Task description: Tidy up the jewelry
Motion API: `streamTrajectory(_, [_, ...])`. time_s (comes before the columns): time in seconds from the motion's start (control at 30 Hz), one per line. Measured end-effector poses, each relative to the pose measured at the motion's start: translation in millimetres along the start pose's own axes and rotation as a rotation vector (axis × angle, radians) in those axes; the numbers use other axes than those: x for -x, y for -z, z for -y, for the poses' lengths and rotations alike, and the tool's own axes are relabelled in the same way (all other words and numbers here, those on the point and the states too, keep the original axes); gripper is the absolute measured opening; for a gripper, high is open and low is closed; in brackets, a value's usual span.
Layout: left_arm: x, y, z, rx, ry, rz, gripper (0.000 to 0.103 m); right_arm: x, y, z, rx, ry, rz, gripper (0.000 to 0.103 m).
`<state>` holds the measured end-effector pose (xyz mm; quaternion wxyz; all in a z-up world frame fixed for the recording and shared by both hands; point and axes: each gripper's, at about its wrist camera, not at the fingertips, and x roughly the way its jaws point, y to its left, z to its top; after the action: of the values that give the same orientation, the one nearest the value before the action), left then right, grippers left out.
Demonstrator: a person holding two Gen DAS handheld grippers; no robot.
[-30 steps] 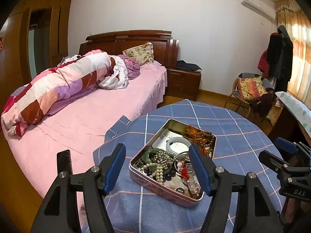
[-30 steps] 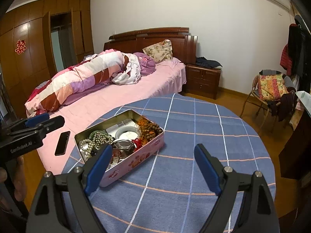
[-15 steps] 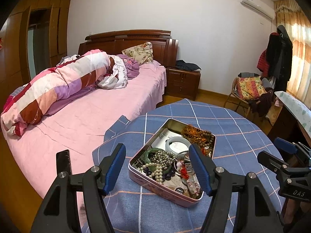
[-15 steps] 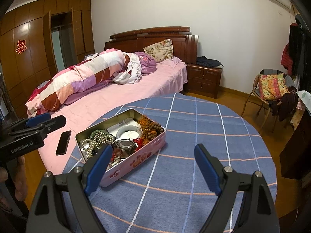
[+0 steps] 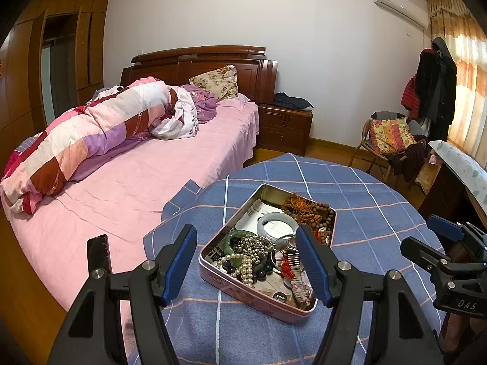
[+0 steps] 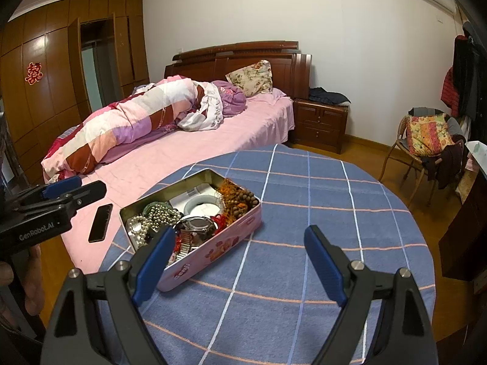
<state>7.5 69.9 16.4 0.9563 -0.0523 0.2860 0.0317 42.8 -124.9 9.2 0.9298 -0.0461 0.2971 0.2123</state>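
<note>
Reading the geometry from both wrist views: the pink tin [image 5: 268,292] sits on the round table's blue checked cloth [image 6: 334,213], lid off, jewelry heaped inside. Pearl strand [image 5: 243,269] and green bangle [image 5: 236,235] lie at the near-left end, white bangle [image 5: 275,222] mid-tin, brown bead string [image 5: 321,210] and orange tassel stuff at the far end. Tin's long axis runs diagonally away from me, near-right to far-left corner in the left view, and skewed the other way in the right view. Left gripper [image 5: 246,261] is the nearer one: the tin lies dead ahead between its blue pads, the jumble centred in the gap. Right gripper [image 6: 240,261] is offset, tin ahead and to its left, only its left pad overlapping the near corner. Both sets of fingers are spread wide and carry nothing. Phone [image 6: 100,222] lies on the pink bed sheet, off the table, not in play. Can't tell from this whether the tin holds a sorted or an unsorted lot; it reads tangled, nothing lies out on the cloth. Versus a second ago: barely any change. The tin sits a touch lower and larger in the right view, so I judge a slight drift in; left view is near identical, finger spread unchanged on both.
</note>
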Motion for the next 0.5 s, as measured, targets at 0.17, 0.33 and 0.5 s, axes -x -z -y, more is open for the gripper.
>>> streamTrajectory(0.17, [-0.3,0.3,0.3,0.001,-0.001,-0.001,0.068,-0.2,1.3,-1.7,0.000,0.000,-0.001,0.089])
streamTrajectory(0.33, [1.1,1.2,0.5,0.000,-0.012,-0.001,0.068,-0.5,1.7,-1.7,0.000,-0.001,-0.002,0.089])
streamTrajectory(0.5, [0.6,0.8,-0.8,0.010,-0.014,-0.008,0.068,-0.6,2.6,-2.4,0.003,0.000,-0.002,0.089])
